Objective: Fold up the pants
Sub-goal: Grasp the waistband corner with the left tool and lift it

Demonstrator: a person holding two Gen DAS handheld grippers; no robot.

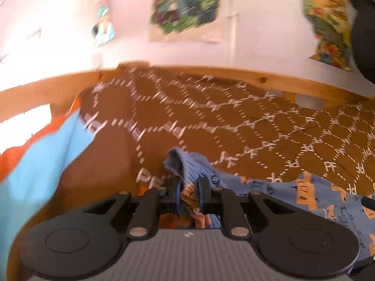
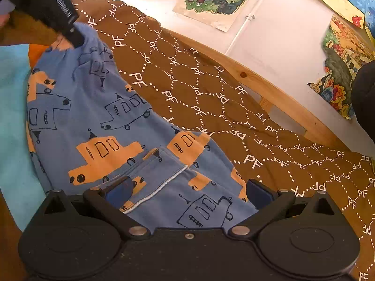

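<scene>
Small blue pants [image 2: 98,121] printed with orange and outlined vehicles lie on a brown bedspread [image 2: 211,93]. My left gripper [image 1: 188,187] is shut on a bunched end of the pants [image 1: 185,166] and holds it raised. In the right wrist view that left gripper [image 2: 75,39] pinches the far end of the pants. My right gripper [image 2: 187,187] is open, its blue-padded fingers [image 2: 121,187] on either side of the near end of the pants, where a white stitched seam [image 2: 161,185] runs across.
The bedspread with white "PF" lettering covers a bed with a wooden frame [image 2: 269,86] along the wall. A light blue and orange cloth [image 1: 42,154] lies at the left. Drawings [image 1: 185,7] hang on the white wall behind.
</scene>
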